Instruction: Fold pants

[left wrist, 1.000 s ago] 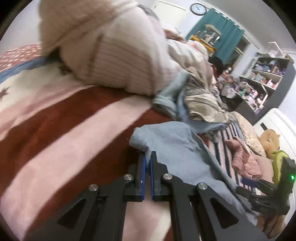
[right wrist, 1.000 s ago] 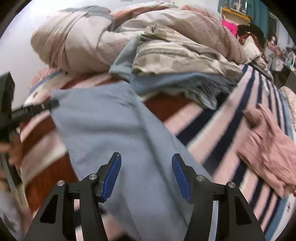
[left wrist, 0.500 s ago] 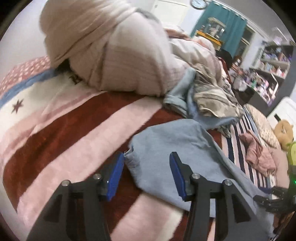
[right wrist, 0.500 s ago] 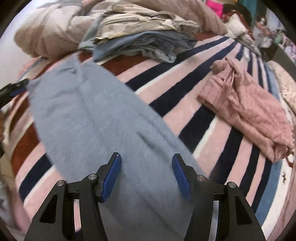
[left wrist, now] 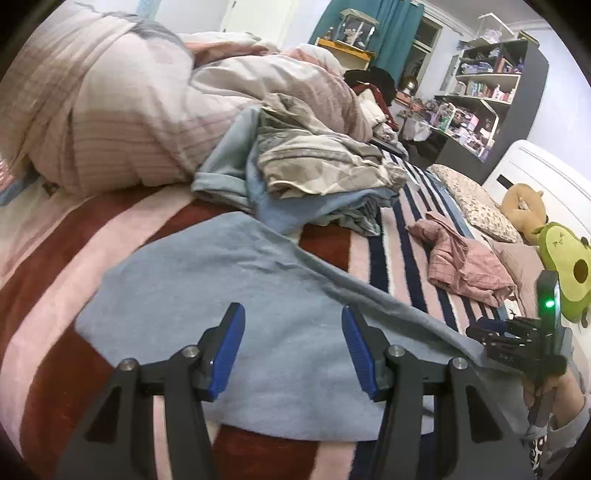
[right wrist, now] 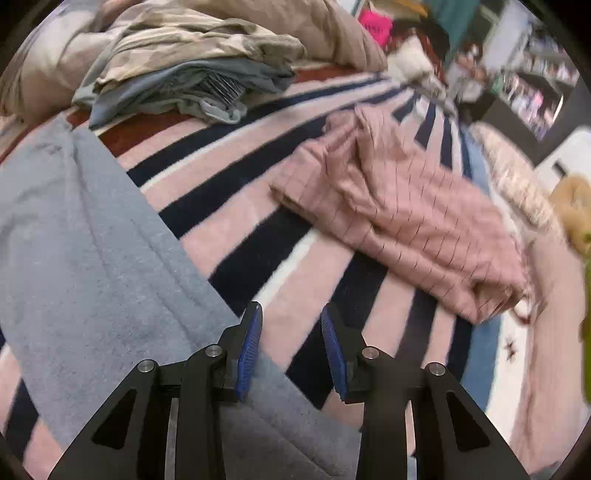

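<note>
blue pants (left wrist: 258, 295) lying flat (no fold showing); left gripper (left wrist: 291, 347) spread, right gripper (right wrist: 291, 350) closing over pants edge.

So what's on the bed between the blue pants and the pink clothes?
Just bare striped blanket. The right wrist view shows nothing lying between the blue pants and the pink clothes.

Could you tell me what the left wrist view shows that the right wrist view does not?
Only the left wrist view shows the left claw, open above the blue pants, and the teal curtain.

Only the right wrist view shows the right claw's jaws closing at the pants' edge, pads not yet pressing cloth.

Both show the pants, the striped blanket, the pink garment and the clothes pile.
</note>
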`<state>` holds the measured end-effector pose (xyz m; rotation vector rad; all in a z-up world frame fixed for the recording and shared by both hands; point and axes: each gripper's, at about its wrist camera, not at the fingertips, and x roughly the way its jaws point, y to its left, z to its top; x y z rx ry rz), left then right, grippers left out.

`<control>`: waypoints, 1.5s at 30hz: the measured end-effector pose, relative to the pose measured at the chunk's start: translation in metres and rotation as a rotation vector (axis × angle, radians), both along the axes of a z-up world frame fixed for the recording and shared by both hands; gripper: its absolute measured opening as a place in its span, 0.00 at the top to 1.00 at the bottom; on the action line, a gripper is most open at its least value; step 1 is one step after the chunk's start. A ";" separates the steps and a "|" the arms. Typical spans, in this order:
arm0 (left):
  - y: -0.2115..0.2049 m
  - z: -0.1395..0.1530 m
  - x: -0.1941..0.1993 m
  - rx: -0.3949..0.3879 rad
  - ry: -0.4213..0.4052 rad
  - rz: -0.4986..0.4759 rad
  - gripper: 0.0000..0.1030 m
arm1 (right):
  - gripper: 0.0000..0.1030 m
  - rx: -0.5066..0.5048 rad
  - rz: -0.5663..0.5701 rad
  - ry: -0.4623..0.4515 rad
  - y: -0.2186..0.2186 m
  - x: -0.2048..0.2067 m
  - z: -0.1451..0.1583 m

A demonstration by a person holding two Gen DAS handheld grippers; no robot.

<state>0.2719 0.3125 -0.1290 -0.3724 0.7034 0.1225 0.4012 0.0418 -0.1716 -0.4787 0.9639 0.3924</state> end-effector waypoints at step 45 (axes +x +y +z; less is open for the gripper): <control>-0.102 0.000 0.010 -0.009 0.040 -0.323 0.22 | 0.41 0.285 -0.563 -0.189 -0.335 -0.185 0.094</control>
